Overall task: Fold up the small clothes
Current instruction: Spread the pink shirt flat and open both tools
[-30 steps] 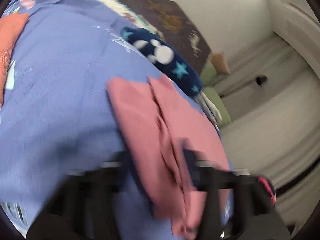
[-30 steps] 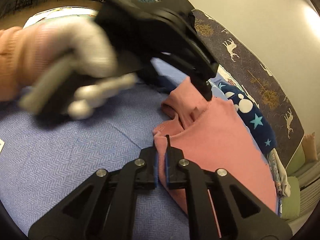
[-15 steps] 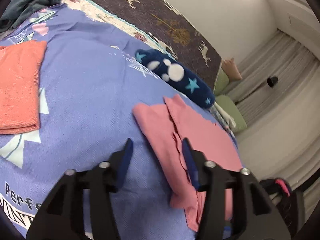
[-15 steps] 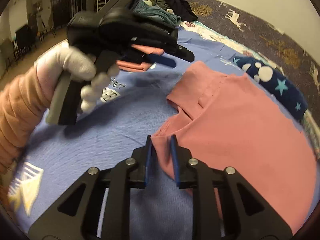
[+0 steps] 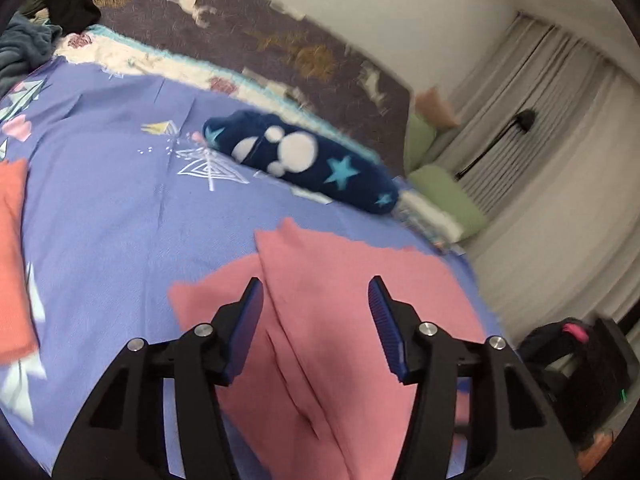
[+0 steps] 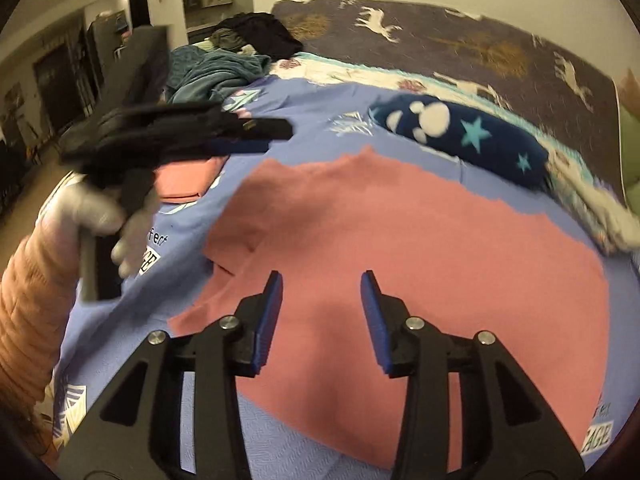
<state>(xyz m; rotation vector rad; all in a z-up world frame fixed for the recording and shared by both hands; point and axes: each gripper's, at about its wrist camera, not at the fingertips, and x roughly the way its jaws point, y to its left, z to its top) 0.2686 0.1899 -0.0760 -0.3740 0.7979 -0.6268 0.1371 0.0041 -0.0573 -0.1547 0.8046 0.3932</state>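
Observation:
A pink garment point(image 6: 420, 240) lies spread flat on the purple bedspread point(image 6: 304, 104), with a folded flap at its left side; it also shows in the left wrist view point(image 5: 344, 300). My right gripper point(image 6: 321, 300) is open and empty, held just above the garment's near part. My left gripper point(image 5: 316, 304) is open and empty above the garment's folded edge. In the right wrist view the left gripper point(image 6: 264, 134) hovers at the left, held by a gloved hand.
A folded orange cloth point(image 5: 12, 240) lies on the bedspread at the left; it also shows in the right wrist view point(image 6: 184, 178). A navy star-patterned plush roll point(image 6: 460, 136) lies beyond the garment. Teal and dark clothes point(image 6: 224, 64) are piled at the far end. Green cushions point(image 5: 444, 196) and curtains are off the bed's right.
My right gripper let go of the pink garment's edge and opened. My left gripper opened wider and drew back. The garment now lies spread flat.

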